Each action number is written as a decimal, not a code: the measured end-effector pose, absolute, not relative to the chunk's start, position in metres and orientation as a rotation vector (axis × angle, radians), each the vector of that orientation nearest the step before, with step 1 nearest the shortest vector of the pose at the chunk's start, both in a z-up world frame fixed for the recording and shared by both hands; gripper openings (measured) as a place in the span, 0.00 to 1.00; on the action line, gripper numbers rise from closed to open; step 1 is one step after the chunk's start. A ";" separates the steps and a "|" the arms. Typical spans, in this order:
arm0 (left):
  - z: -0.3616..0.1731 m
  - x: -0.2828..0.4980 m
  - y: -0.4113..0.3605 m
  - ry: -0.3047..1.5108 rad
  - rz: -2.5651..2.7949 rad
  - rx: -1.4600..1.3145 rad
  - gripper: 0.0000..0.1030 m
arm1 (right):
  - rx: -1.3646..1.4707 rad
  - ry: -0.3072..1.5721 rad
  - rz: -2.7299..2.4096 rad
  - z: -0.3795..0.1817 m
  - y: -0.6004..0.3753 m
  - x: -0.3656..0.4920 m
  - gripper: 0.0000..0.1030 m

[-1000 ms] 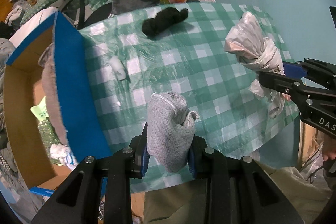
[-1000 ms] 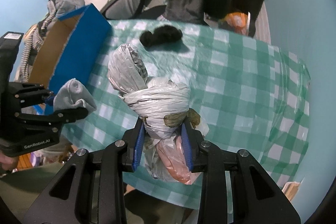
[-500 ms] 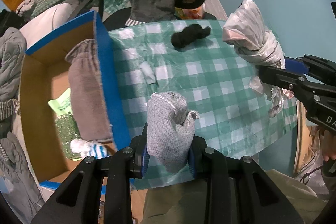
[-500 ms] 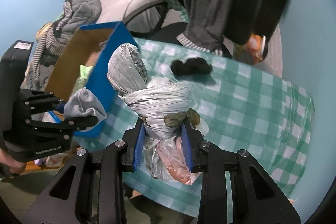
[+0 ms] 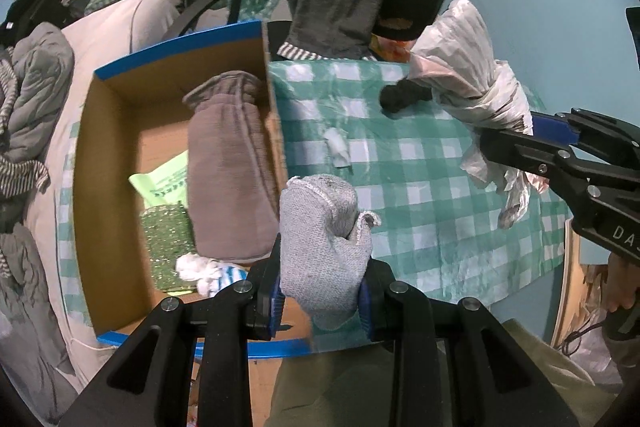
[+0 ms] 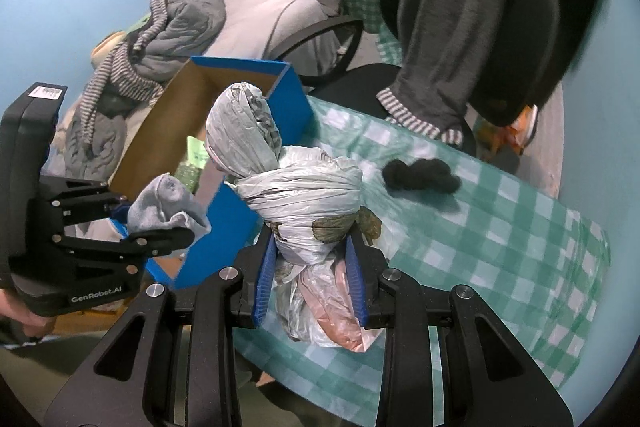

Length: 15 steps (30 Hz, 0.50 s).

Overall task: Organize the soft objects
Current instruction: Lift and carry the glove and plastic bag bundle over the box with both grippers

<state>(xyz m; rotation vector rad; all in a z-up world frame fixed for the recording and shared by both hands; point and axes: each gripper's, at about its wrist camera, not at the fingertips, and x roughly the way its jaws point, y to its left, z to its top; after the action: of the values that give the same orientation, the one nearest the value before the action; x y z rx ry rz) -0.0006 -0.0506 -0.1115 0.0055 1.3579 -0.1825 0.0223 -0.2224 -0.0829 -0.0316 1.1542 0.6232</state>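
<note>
My left gripper (image 5: 322, 297) is shut on a grey rolled sock (image 5: 322, 239), held above the near right corner of the blue cardboard box (image 5: 180, 45); it also shows in the right wrist view (image 6: 166, 207). My right gripper (image 6: 312, 277) is shut on a knotted bundle of plastic bags (image 6: 296, 187), held above the green checked table (image 6: 500, 247) next to the box (image 6: 288, 95). The bundle also shows in the left wrist view (image 5: 472, 75). A black sock (image 5: 404, 95) and a small white wad (image 5: 338, 147) lie on the table.
The box holds a brown fleece pouch (image 5: 228, 167), a green plastic bag (image 5: 166, 179), a glittery green item (image 5: 168, 243) and a white-blue sock (image 5: 208, 273). A chair draped with grey clothing (image 6: 460, 27) stands behind the table. Clothes are piled on a bed (image 6: 180, 23) to the left.
Both grippers have risen and swung left with their loads. The left gripper went from over the table to the box's corner; the box's inside has come into view.
</note>
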 end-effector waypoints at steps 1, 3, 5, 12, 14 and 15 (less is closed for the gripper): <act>-0.111 -0.001 -0.048 1.357 -0.178 0.001 0.29 | -0.033 1.153 0.631 -0.082 -0.218 0.024 0.30; -0.110 0.000 -0.040 1.353 -0.167 -0.013 0.29 | -0.037 1.149 0.645 -0.080 -0.211 0.026 0.30; -0.109 0.000 -0.031 1.351 -0.154 -0.030 0.29 | -0.046 1.144 0.660 -0.078 -0.201 0.029 0.30; -0.109 0.000 0.001 1.347 -0.106 -0.079 0.29 | -0.073 1.134 0.716 -0.072 -0.163 0.038 0.31; -0.110 0.000 0.011 1.346 -0.088 -0.093 0.29 | -0.080 1.133 0.735 -0.071 -0.150 0.041 0.30; -0.111 0.000 0.016 1.346 -0.078 -0.099 0.29 | -0.083 1.133 0.741 -0.071 -0.145 0.041 0.30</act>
<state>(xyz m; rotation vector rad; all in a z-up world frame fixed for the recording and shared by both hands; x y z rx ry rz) -0.0002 0.0163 -0.1105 -0.0993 1.3464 -0.0783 0.0413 -0.1449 -0.0705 -0.0830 1.1332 0.7407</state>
